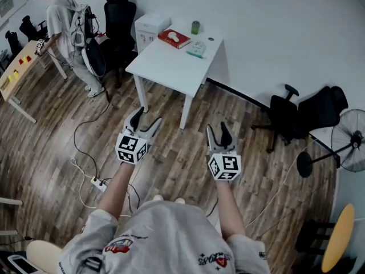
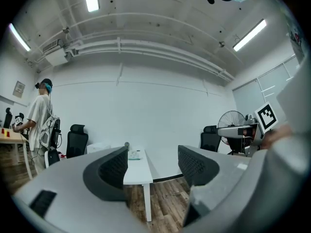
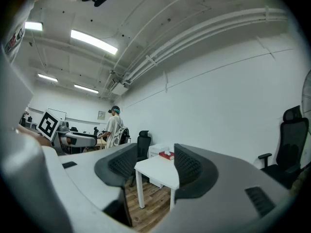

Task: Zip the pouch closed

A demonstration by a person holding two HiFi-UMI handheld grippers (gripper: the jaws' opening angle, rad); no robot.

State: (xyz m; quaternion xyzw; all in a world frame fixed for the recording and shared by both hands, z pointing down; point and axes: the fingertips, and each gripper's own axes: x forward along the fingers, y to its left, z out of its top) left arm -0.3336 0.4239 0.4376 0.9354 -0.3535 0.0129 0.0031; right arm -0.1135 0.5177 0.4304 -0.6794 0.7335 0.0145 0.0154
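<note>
Facing a white surface (image 1: 165,67) by the wall, well apart from both tongs. Holding left tongs (image 1: 146,117) and right tongs (image 1: 218,128) above wooden floor (image 1: 51,147), both parted, gripping nothing. Resting on that surface: red box (image 1: 174,37), teal pouch (image 1: 195,50) just beside, green cup (image 1: 195,27) near.

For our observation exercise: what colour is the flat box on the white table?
Red with a white patch; the flat box shows best in the head view.
</note>
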